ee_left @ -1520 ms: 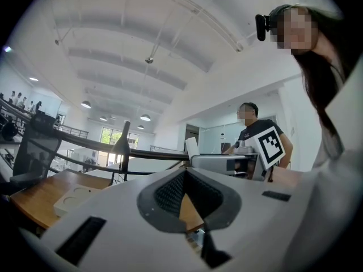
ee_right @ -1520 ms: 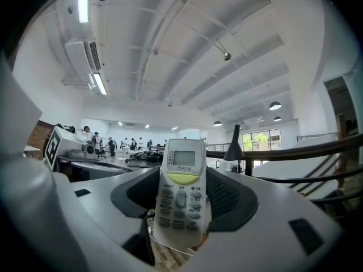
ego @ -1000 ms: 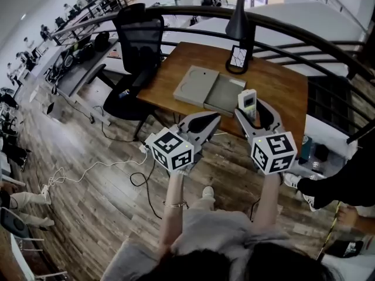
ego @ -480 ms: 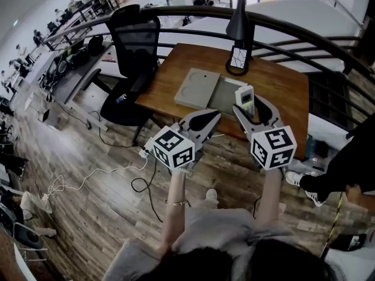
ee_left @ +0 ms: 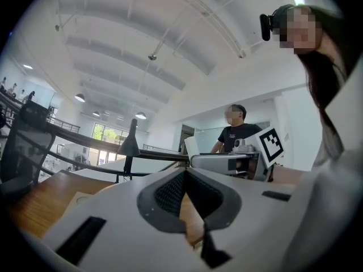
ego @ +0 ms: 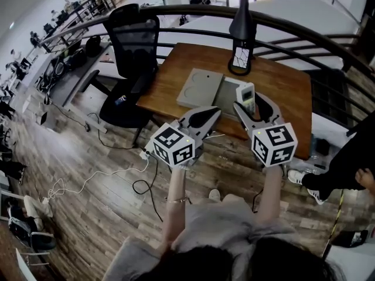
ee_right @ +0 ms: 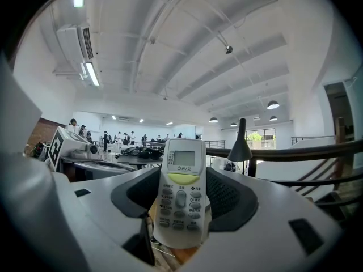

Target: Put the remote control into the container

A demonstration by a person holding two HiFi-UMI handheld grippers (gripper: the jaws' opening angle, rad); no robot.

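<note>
My right gripper (ego: 248, 102) is shut on a white remote control (ego: 246, 95), held upright above the near edge of the wooden table (ego: 281, 81). In the right gripper view the remote (ee_right: 181, 191) stands between the dark pads with its screen and buttons facing the camera. The grey container (ego: 225, 96) lies flat on the table just left of the remote, and its lid part (ego: 201, 86) sits beside it. Left of it, over the floor by the table edge, my left gripper (ego: 214, 112) is shut with nothing in it. Its jaws meet in the left gripper view (ee_left: 184, 173).
A black lamp (ego: 241, 22) stands at the table's back. A black office chair (ego: 137, 40) is left of the table. A dark curved railing (ego: 304, 31) runs behind. Cables (ego: 105, 168) lie on the wooden floor. A person's shoe (ego: 310, 187) is at the right.
Both grippers keep nearly the same pose. The right one, with the remote, has edged slightly farther over the table; the head view has drifted a little.
</note>
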